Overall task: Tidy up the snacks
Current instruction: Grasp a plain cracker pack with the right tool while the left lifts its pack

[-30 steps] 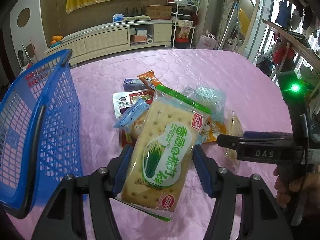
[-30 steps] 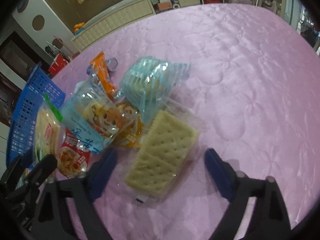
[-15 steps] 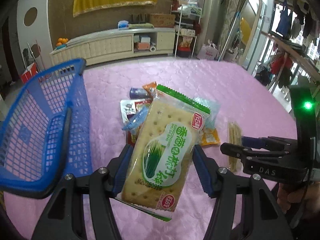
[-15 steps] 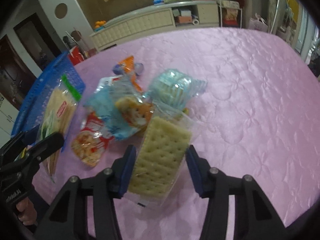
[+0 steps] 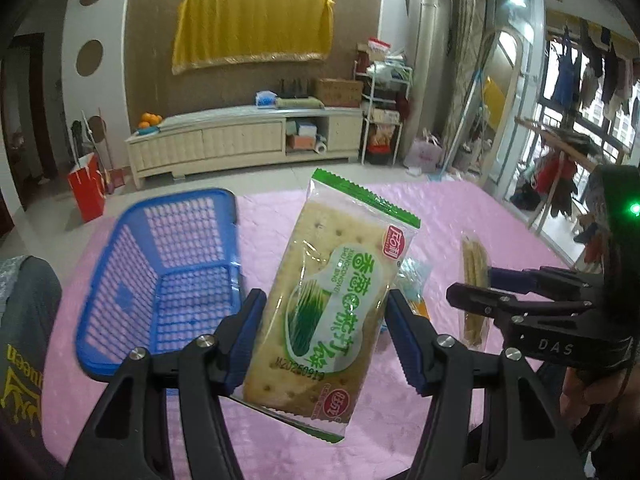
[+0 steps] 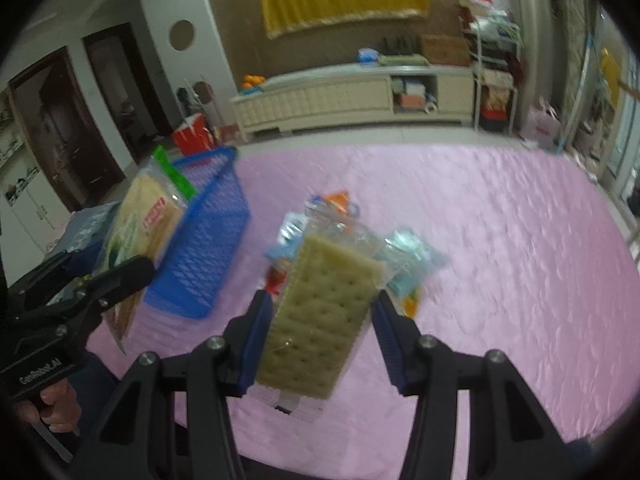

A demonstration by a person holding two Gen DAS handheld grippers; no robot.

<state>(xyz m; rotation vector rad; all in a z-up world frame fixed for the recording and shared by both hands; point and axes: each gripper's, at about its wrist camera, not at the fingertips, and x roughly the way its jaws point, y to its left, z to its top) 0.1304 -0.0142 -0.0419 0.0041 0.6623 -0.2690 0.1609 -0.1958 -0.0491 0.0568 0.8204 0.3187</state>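
Left wrist, cracker pack (image 5: 332, 300) between fingers (image 5: 246, 336)

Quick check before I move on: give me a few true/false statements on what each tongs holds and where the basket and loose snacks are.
1. The left tongs grip a green-labelled cracker packet. True.
2. The right tongs are empty. False: they are shut on a clear-wrapped cracker packet.
3. The blue basket already holds snacks. False: what shows of its inside is bare mesh.
4. The basket sits to the left of the loose snack pile. True.
5. Both held packets lie flat on the pink tablecloth. False: both are lifted above it.
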